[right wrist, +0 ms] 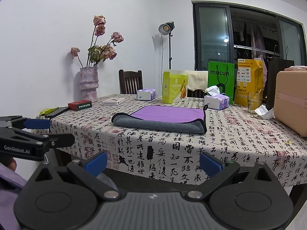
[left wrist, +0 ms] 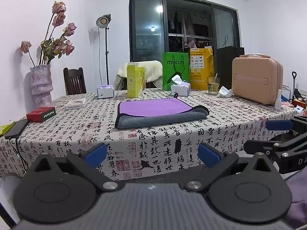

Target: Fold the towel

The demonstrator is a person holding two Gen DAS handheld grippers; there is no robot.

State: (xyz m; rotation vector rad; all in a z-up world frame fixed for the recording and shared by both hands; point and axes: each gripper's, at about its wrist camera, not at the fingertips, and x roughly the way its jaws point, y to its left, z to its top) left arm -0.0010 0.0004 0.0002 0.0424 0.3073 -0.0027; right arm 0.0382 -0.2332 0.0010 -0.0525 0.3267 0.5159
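A towel [left wrist: 155, 108], purple on top and grey underneath, lies flat on the table with its near edge folded over as a grey band; it also shows in the right wrist view [right wrist: 167, 116]. My left gripper [left wrist: 152, 154] is open and empty, held off the table's front edge, well short of the towel. My right gripper [right wrist: 152, 163] is open and empty too, also in front of the table. Each gripper shows at the side of the other's view: the right one [left wrist: 278, 134], the left one [right wrist: 36, 130].
The table [left wrist: 172, 140] has a calligraphy-print cloth. Behind the towel stand tissue packs [left wrist: 180, 88], a yellow-green box [left wrist: 135, 82], a green bag [left wrist: 175, 67], a glass [left wrist: 213, 85] and a pink case [left wrist: 256, 80]. At left are a vase [left wrist: 41, 84], a red box [left wrist: 40, 114] and a phone [left wrist: 16, 128].
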